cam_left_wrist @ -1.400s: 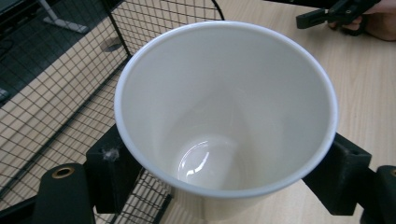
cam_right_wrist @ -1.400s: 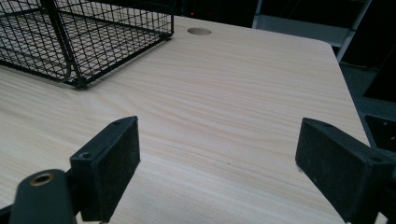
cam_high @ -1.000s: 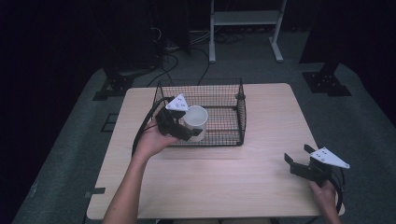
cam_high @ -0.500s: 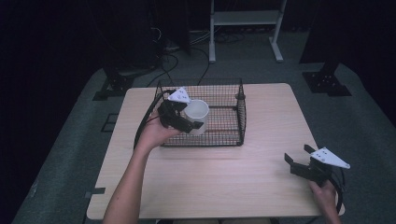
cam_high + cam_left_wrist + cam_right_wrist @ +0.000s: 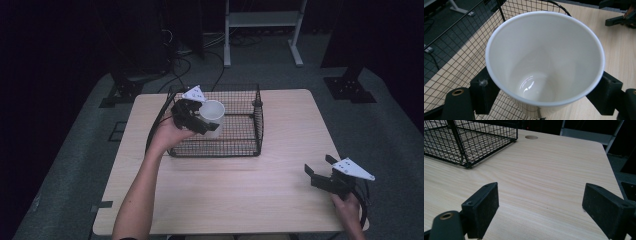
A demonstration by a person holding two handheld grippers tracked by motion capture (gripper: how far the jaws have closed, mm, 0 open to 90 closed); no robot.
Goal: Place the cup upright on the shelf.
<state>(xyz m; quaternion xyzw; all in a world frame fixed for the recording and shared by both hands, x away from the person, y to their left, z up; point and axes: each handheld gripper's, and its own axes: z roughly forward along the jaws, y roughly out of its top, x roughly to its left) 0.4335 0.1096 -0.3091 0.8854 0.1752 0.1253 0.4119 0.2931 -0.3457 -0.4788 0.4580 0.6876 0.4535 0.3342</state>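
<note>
Right gripper sits low near the table's front right corner, well clear of the wire basket, jaws spread wide with nothing between them; the right gripper view has bare wood between the two pads. It has not budged over the last second. Left gripper is clamped on the white cup, jaws pressing its wall on both sides. The cup is empty, mouth tipped toward the camera. Over that second the cup has crept further along the basket's left side, deeper over the mesh floor, and is still off the bottom. My read: the cup is being put into the basket, release not yet done; the right hand is idle.
</note>
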